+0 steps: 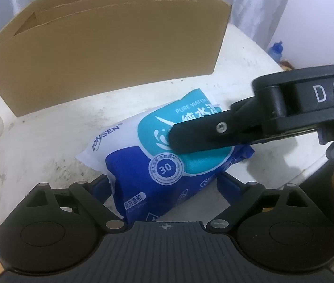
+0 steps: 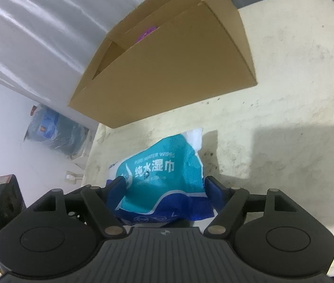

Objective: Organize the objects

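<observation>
A blue, teal and white wet-wipes pack [image 1: 167,165] lies tilted on the white table [image 1: 37,141], in front of an open cardboard box [image 1: 110,54]. Its near end sits deep between the blue pads of my left gripper [image 1: 164,181], which fit snugly against both its sides. My right gripper [image 2: 163,186] reaches in from the right. One of its black fingers [image 1: 199,136] lies across the pack's teal face. In the right wrist view the wet-wipes pack [image 2: 162,176] sits between the right pads, which stand wide and loose around it. Something purple [image 2: 145,33] shows inside the cardboard box [image 2: 174,70].
The box stands along the table's far edge, close behind the pack. To the right of the pack the table [image 2: 296,82] is bare and stained. A blue-capped bottle [image 1: 276,50] stands beyond the table's right edge. A bagged blue item [image 2: 49,127] lies on the floor at left.
</observation>
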The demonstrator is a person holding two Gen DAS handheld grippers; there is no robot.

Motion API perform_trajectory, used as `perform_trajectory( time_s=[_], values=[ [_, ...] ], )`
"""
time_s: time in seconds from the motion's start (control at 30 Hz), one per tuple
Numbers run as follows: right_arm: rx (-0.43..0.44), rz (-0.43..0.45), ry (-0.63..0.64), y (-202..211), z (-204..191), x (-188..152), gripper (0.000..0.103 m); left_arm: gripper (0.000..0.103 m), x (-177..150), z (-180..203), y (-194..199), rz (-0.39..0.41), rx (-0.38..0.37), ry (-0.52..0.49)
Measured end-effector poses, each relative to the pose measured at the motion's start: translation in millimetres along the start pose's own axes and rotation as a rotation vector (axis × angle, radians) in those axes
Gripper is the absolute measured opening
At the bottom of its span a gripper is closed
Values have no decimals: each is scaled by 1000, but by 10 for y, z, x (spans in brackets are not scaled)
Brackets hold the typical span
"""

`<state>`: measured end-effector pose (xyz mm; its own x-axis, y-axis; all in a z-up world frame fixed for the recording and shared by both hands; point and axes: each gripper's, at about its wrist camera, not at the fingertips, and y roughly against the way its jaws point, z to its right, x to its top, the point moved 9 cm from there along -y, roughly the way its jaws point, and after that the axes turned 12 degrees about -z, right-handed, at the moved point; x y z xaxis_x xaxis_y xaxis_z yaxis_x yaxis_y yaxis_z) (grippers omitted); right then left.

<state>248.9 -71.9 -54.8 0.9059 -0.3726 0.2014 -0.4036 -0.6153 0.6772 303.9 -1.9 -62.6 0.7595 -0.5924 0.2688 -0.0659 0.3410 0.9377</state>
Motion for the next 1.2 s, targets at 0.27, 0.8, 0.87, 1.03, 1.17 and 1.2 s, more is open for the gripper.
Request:
perform_trajectory(
  time_s=[0.27,0.8,0.87,1.03,1.17,1.2],
  values=[
    [3,4,30,-20,-76,-28,77,92,-22,25,-9,12,27,0],
    [-13,6,50,64,-162,-31,75,90,73,8,69,14,28,29],
    [-14,7,53,75,-167,-31,75,90,65,18,92,17,29,30],
    [-14,7,55,100,-163,-40,75,90,22,47,130,21,32,30],
    [-13,8,56,111,-166,-38,75,90,12,49,143,26,33,31],
    [-13,8,58,119,-168,-38,75,90,10,51,147,27,34,31]
  ],
)
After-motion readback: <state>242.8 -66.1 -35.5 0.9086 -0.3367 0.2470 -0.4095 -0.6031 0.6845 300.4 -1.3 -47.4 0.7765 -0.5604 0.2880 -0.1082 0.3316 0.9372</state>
